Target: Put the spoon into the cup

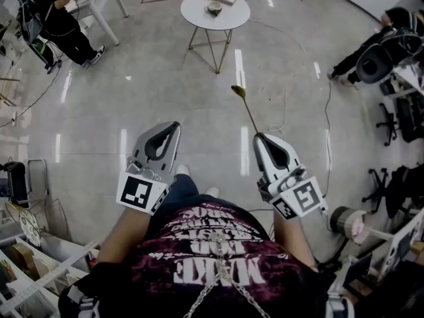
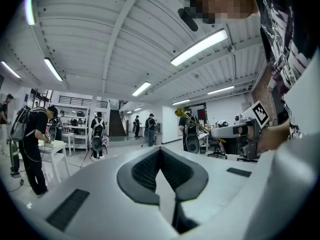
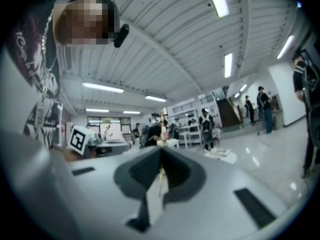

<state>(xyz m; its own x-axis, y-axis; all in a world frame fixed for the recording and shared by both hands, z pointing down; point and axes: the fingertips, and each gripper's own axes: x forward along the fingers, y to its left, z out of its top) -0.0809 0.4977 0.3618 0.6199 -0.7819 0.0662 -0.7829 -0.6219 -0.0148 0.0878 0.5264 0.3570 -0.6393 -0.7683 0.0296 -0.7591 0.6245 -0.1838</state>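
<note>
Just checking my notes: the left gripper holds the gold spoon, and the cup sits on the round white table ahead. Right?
Not quite. The right gripper, not the left gripper, holds the spoon; the left one is shut on nothing. The head view shows it. The cup does sit on the round white table ahead.

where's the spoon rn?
Head view, right of centre: the spoon is clamped in the right gripper, bowl end pointing ahead toward the round table.
</note>
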